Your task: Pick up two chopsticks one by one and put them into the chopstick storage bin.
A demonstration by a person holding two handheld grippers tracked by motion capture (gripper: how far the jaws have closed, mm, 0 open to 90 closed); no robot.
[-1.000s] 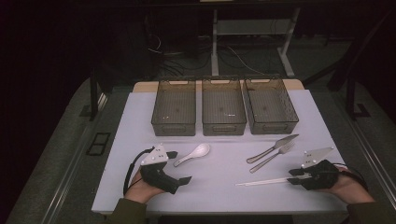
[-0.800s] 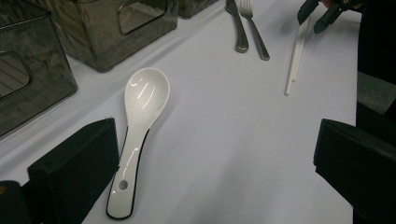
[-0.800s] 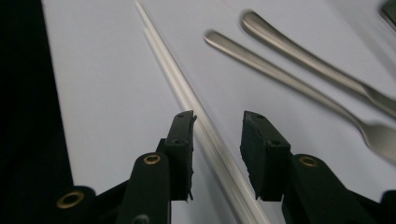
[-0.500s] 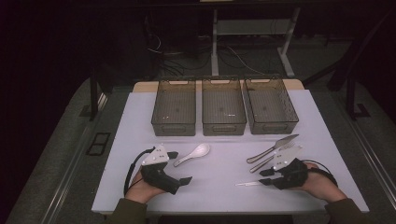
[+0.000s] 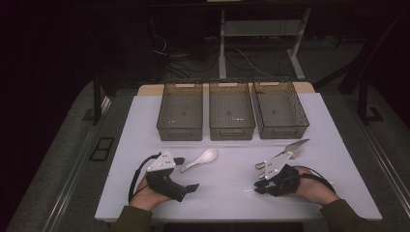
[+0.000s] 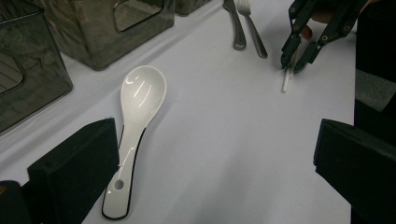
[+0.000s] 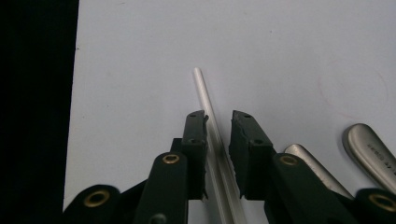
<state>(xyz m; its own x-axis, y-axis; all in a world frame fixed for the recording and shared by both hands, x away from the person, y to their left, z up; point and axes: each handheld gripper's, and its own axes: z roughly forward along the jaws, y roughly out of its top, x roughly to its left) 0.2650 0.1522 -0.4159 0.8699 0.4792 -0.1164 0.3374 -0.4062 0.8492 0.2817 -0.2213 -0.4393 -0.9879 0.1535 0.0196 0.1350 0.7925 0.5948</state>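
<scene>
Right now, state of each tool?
Left tool: open, holding nothing, glossy white ceramic spoon beside one jaw.
Right tool: jaws have just been closing around the thin white stick, not yet clamped.

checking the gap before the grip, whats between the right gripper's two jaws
A thin white stick lies on the table between the jaws of the right gripper, close against one of them with a gap to the other, in the right gripper view.

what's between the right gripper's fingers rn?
A thin white stick lies between the right gripper fingers, flat on the white table. Its tip pokes out ahead; its near end is hidden under the gripper. A small gap shows on one side, so no firm pinch yet.
</scene>
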